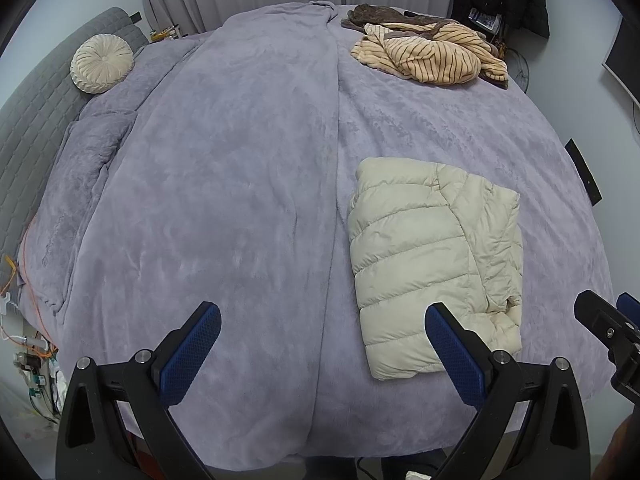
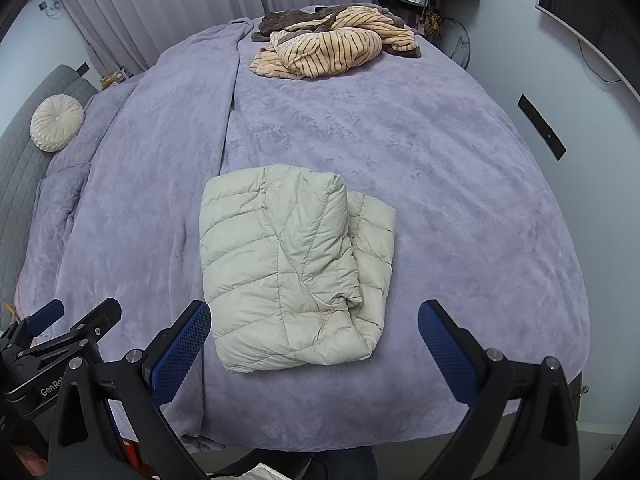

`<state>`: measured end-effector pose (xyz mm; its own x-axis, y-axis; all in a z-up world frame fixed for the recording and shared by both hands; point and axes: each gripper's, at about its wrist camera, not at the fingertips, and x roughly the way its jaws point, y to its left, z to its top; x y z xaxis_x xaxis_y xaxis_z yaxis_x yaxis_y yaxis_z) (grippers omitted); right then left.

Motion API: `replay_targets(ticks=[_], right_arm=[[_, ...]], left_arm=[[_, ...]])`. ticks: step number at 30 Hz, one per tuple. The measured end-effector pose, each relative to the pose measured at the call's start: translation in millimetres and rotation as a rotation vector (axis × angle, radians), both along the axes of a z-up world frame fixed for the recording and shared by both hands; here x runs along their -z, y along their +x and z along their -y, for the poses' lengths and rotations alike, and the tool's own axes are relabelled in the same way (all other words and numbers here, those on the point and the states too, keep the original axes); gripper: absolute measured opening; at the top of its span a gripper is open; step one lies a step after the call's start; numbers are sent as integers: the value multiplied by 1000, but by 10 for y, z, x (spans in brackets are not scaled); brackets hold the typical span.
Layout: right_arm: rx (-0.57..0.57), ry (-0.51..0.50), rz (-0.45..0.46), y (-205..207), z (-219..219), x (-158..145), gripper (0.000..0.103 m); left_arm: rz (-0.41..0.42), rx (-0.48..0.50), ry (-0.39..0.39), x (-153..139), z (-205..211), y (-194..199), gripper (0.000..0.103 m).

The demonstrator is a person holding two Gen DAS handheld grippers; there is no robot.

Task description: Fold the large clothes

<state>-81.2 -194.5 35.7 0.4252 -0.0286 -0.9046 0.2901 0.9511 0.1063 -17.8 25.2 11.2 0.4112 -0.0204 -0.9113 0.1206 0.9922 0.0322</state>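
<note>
A cream quilted puffer jacket (image 2: 292, 268) is lying folded into a compact rectangle on the lilac plush bedspread (image 2: 440, 184), near the bed's near edge. The left gripper (image 1: 323, 322) and the right gripper (image 2: 314, 320) are both hovering above that edge with blue-padded fingers spread wide, gripping nothing and clear of the jacket. A crumpled tan striped fleece garment (image 2: 332, 50) is sitting at the far end, well apart, and a round cream pleated cushion (image 1: 101, 64) is resting against the grey quilted headboard (image 1: 28, 120).

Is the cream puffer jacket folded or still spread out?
Folded: the cream puffer jacket lies as a compact layered rectangle on the bed, untouched by either gripper.
</note>
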Motion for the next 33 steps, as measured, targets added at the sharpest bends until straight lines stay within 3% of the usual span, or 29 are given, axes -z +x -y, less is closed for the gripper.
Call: replay_targets(ticks=[33], right_arm=[[-3,-5,-5,7,9,26,103]], left_arm=[[-11,34,-3,21,-54,54,102]])
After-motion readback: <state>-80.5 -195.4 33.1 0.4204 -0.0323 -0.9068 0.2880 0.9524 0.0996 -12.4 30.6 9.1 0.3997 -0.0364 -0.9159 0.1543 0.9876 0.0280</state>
